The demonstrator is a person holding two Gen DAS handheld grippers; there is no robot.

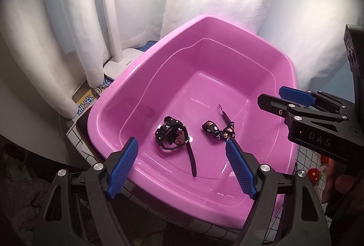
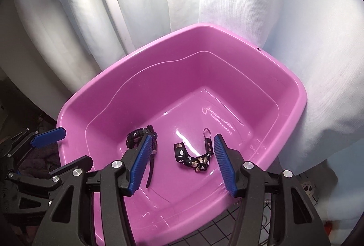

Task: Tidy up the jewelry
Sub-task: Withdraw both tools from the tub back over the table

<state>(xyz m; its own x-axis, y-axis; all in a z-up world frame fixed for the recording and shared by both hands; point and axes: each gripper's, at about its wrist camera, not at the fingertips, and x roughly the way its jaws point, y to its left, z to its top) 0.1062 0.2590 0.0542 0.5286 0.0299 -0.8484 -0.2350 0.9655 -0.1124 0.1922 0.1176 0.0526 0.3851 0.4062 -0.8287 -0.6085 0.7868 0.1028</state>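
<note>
A pink plastic basin (image 1: 227, 25) (image 2: 295, 86) fills both views. On its floor lie a black watch (image 1: 174, 132) (image 2: 136, 135) with a long strap and, to its right, a black patterned strap with a key ring (image 1: 219, 129) (image 2: 193, 158). My left gripper (image 1: 182, 143) hangs open above the watch, nothing between its blue pads. My right gripper (image 2: 183, 139) hovers open over the patterned strap, clear of it; its left finger (image 2: 141, 161) hides part of the watch. Each gripper shows at the edge of the other's view: the right one (image 1: 295, 98), the left one (image 2: 49, 136).
White curtains (image 1: 91, 6) (image 2: 250, 6) hang close behind the basin. A white lamp base (image 1: 120, 63) and a printed box (image 1: 91, 100) sit at the basin's far left. A black-and-white grid surface (image 1: 307, 155) (image 2: 218, 230) lies under the basin. A hand (image 1: 336, 182) holds the right gripper.
</note>
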